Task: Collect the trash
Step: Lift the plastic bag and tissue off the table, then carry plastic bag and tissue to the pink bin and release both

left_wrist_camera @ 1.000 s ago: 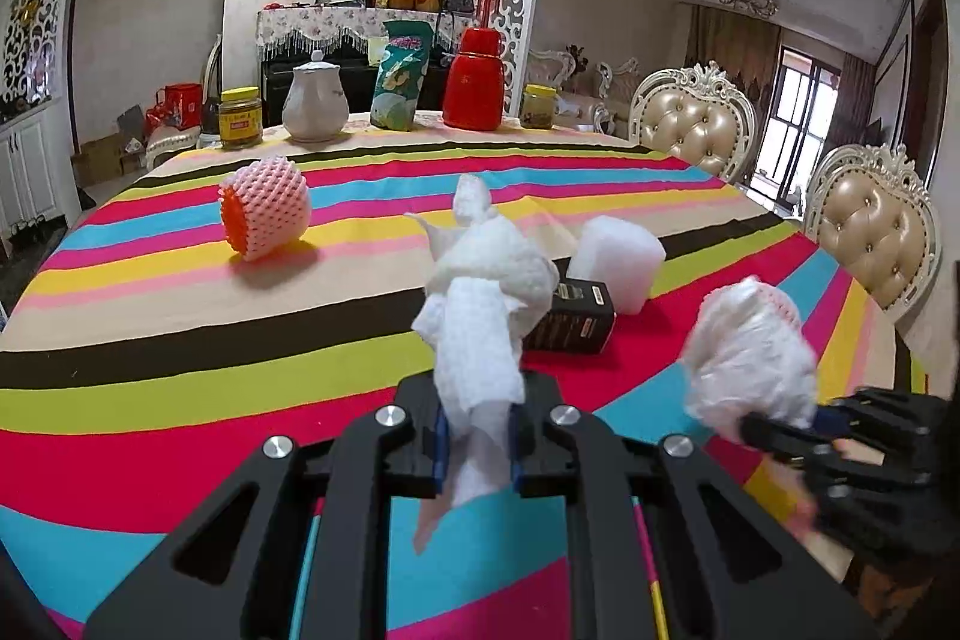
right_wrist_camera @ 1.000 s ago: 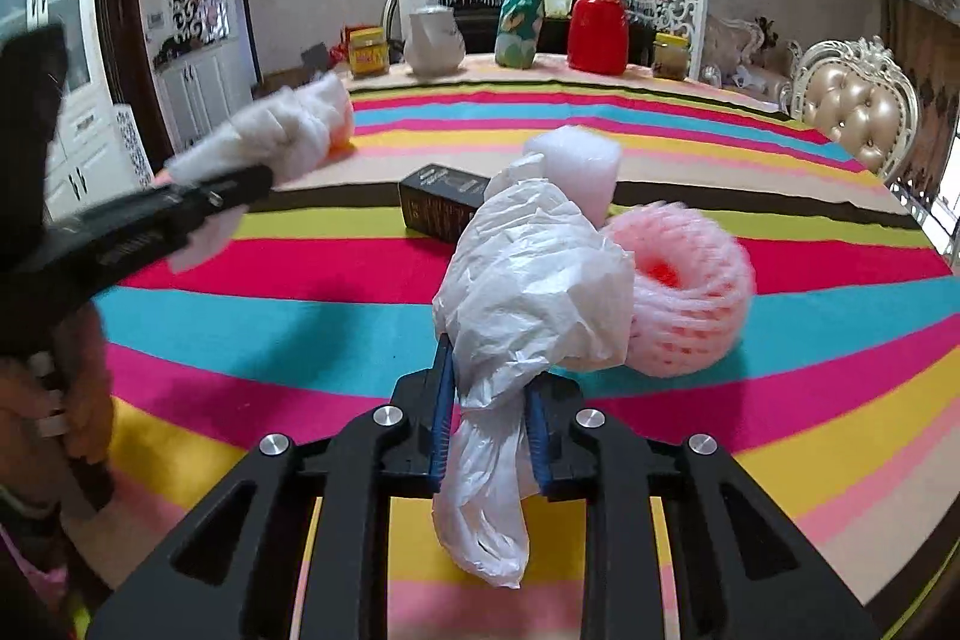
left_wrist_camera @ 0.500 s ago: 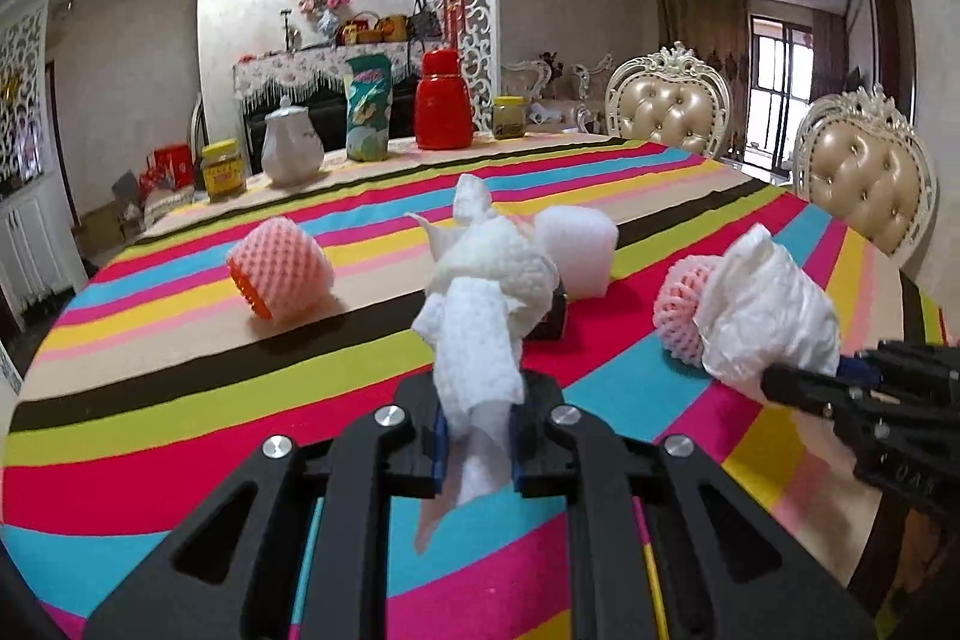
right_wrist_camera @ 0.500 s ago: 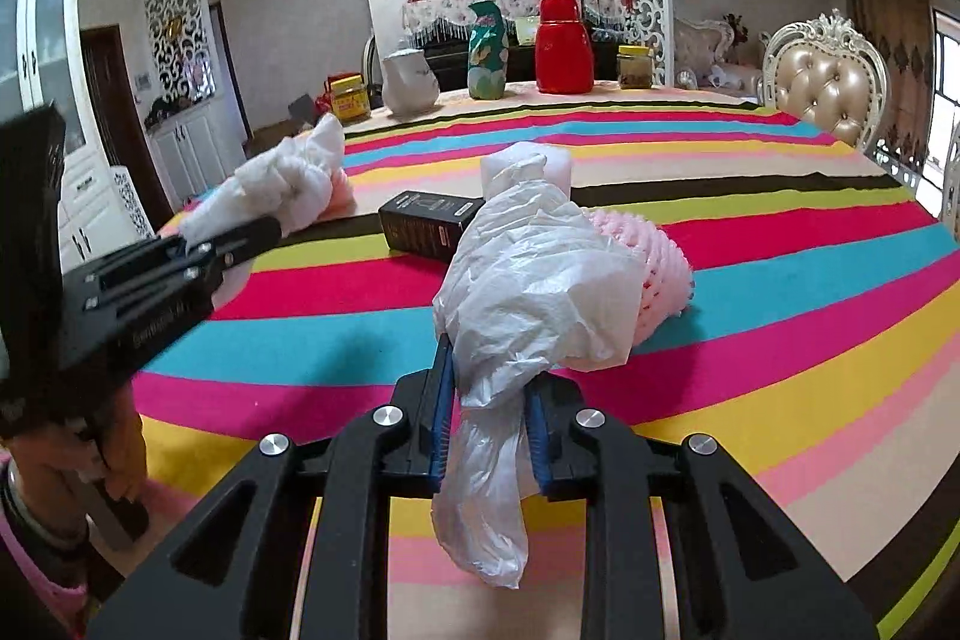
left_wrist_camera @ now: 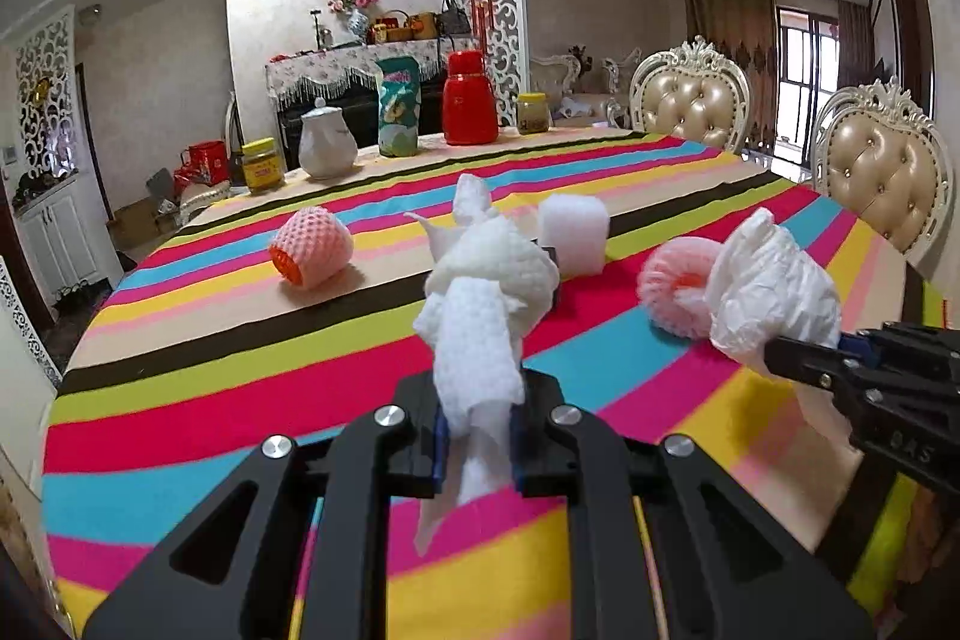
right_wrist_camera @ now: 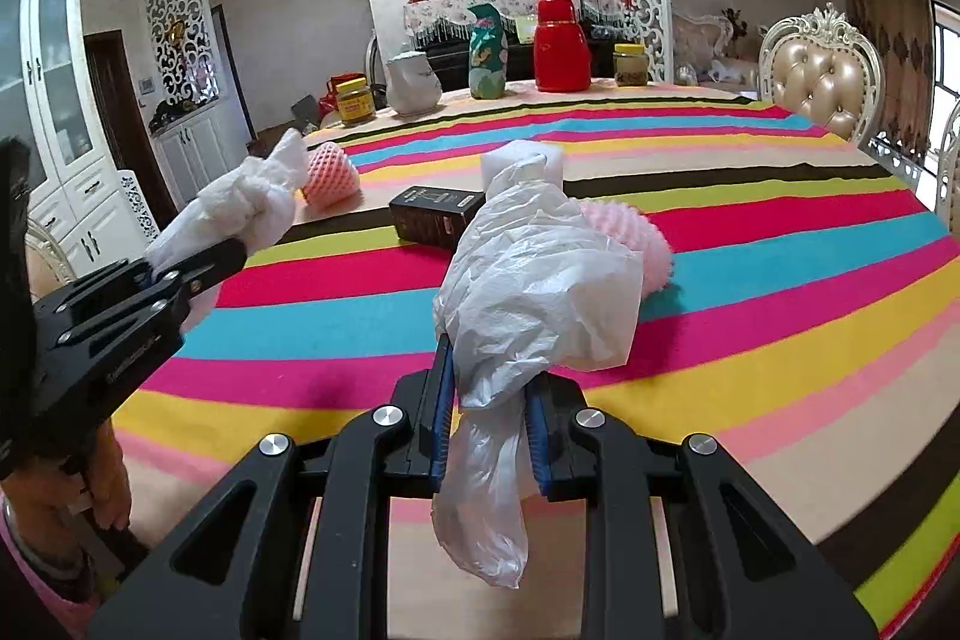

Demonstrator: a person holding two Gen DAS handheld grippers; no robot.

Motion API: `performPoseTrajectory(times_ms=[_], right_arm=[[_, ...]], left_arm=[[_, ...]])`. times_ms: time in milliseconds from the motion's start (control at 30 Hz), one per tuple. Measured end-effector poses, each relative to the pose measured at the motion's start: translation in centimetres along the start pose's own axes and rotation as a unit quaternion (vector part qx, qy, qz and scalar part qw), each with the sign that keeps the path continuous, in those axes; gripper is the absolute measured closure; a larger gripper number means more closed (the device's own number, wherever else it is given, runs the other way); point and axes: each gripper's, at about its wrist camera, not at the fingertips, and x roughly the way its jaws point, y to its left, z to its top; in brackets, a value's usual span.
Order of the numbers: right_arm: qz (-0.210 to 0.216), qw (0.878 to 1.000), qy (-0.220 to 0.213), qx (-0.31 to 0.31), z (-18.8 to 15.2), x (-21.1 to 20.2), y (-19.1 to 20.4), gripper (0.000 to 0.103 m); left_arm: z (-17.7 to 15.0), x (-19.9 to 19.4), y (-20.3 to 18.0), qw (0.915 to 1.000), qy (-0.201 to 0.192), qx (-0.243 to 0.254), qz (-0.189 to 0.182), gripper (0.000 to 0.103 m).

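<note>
My left gripper (left_wrist_camera: 478, 451) is shut on a crumpled white paper towel (left_wrist_camera: 486, 292) and holds it above the striped tablecloth (left_wrist_camera: 240, 370). My right gripper (right_wrist_camera: 489, 421) is shut on a crumpled white plastic bag (right_wrist_camera: 540, 292), also off the table; the bag shows at the right of the left wrist view (left_wrist_camera: 774, 292). On the cloth lie two pink foam fruit nets (left_wrist_camera: 312, 250) (left_wrist_camera: 675, 283), a white foam block (left_wrist_camera: 573, 233) and a small black box (right_wrist_camera: 435, 214). The towel and left gripper show at the left of the right wrist view (right_wrist_camera: 240, 214).
At the table's far edge stand a yellow-lidded jar (left_wrist_camera: 262, 165), a white teapot (left_wrist_camera: 327, 145), a green snack bag (left_wrist_camera: 398, 115), a red thermos (left_wrist_camera: 470, 106) and another jar (left_wrist_camera: 533, 112). Two padded chairs (left_wrist_camera: 690, 106) (left_wrist_camera: 882, 172) stand at the right. White cabinets (right_wrist_camera: 66, 142) stand at the left.
Both grippers have drawn back and up from the table, still holding the towel and the bag. The items on the cloth now look farther away.
</note>
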Motion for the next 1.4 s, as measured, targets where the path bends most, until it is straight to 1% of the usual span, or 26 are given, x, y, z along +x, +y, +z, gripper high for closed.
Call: performPoseTrajectory(times_ms=[100, 200, 333, 467, 667, 867, 933, 1200, 1400], right_arm=[[-0.002, 1.0, -0.009, -0.007, -0.9, -1.8, 0.1, 0.079], [-0.007, 1.0, -0.017, -0.012, -2.2, -3.4, 0.2, 0.079], [-0.011, 1.0, -0.021, -0.01, -3.7, -5.2, -0.4, 0.079], [-0.019, 1.0, -0.024, -0.004, -4.5, -6.6, -1.7, 0.079], [-0.022, 0.999, -0.031, -0.007, -5.4, -8.0, -2.3, 0.079], [-0.026, 0.999, -0.031, -0.016, -6.4, -8.8, -2.4, 0.079], [-0.027, 0.999, -0.031, -0.014, -6.1, -8.9, -2.4, 0.079], [-0.044, 0.998, -0.046, 0.002, -6.2, -10.7, -4.5, 0.079], [-0.054, 0.997, -0.052, 0.014, -7.1, -12.3, -6.1, 0.079]], left_arm=[[-0.8, -2.1, -0.6, 0.9999, -0.008, -0.01, 0.001, 0.087], [-1.8, -3.6, -1.3, 0.9995, -0.009, -0.025, -0.016, 0.087], [-3.4, -4.6, -2.7, 0.9989, -0.002, -0.029, -0.037, 0.087], [-4.2, -5.1, -3.9, 0.9983, 0.001, -0.024, -0.053, 0.087], [-4.3, -5.8, -5.8, 0.9975, 0.002, -0.009, -0.071, 0.087], [-4.1, -5.7, -7.8, 0.9968, 0.007, 0.004, -0.08, 0.086], [-4.2, -5.9, -8.7, 0.9966, 0.006, 0.012, -0.081, 0.086], [-4.0, -6.2, -10.7, 0.9949, 0.009, 0.027, -0.097, 0.086], [-3.8, -6.7, -13.3, 0.9917, 0.006, 0.048, -0.119, 0.086]])
